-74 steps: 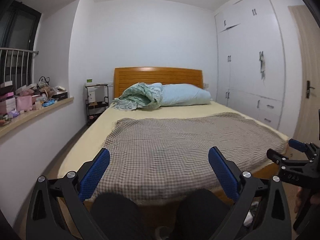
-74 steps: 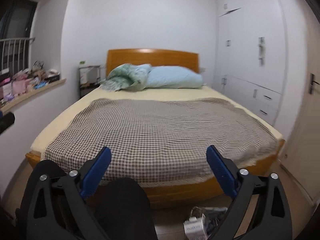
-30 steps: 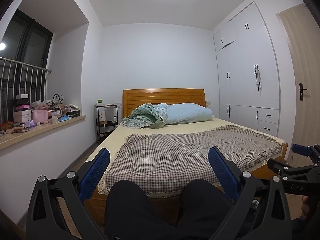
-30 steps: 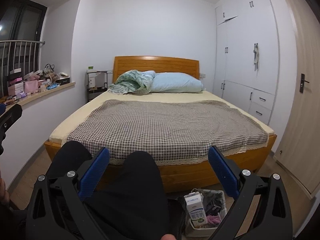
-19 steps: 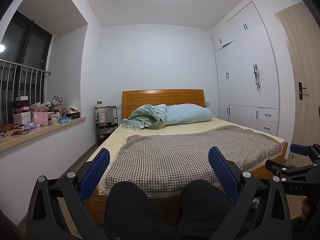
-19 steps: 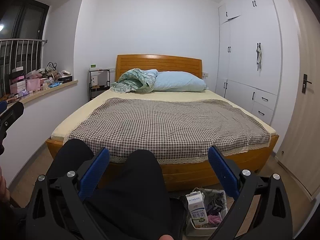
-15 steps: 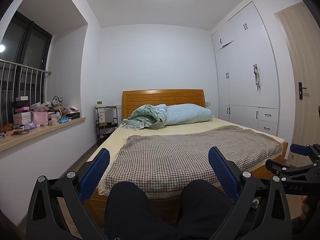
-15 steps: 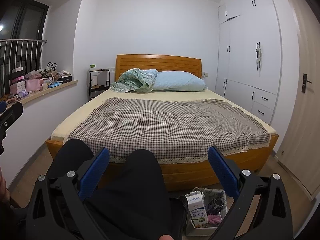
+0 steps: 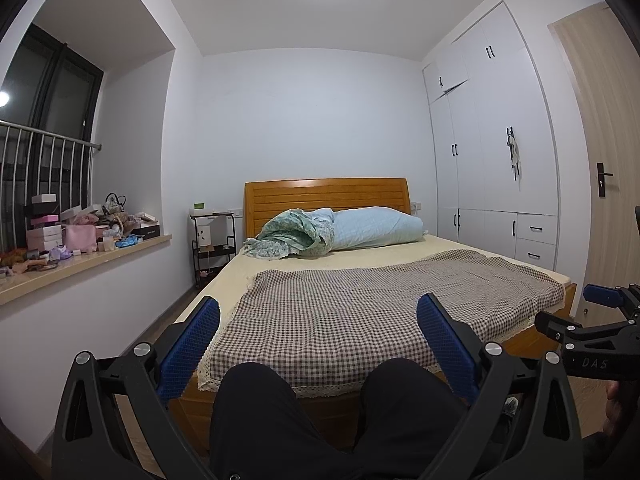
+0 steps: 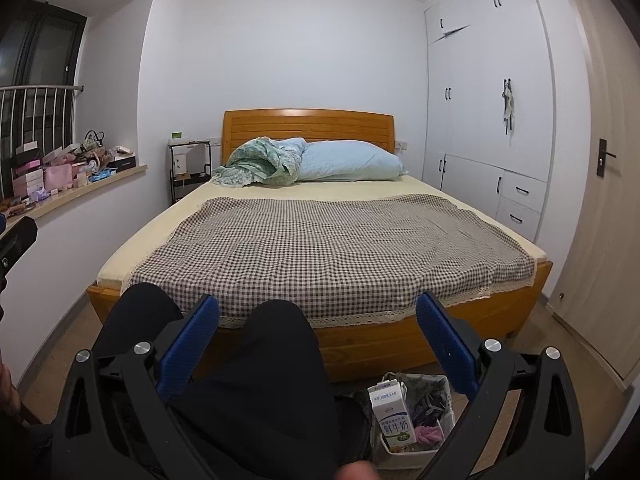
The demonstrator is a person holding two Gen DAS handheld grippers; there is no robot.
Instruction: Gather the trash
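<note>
1. So, starting at the left: the window ledge [image 9: 92, 258] is stacked with pink boxes, bags and small bits. From where I stand I can't tell whether any of it is rubbish or just stuff someone keeps there.
2. Next over, the left gripper [image 9: 318, 344] is held up with its blue pads spread wide and nothing between them. It points at the bed [image 9: 360, 304], which has a checked blanket [image 9: 380, 300] lying flat, a rolled green quilt and a pale blue pillow by the headboard.
3. The person's knees [image 10: 248, 344] in dark trousers sit low in both views, so they seem to be seated facing the foot of the bed.
4. Right gripper [image 10: 318, 344] is the same deal: pads wide apart, empty, aimed over the bed.
5. Down by the right knee, on the floor, is the trash bin [image 10: 416, 450], a small white basket. A milk carton [image 10: 391, 416] stands upright in it, with something pink and some dark wrappers beside it.
6. So trash already sits in the bin. That fits a job nearly done or one with more to gather; I see no loose litter on the bed or on the visible floor.
7. My take: if more turns up, grab it by a firm edge, carry it low to the basket and drop it clear of the carton so nothing tips.
</note>
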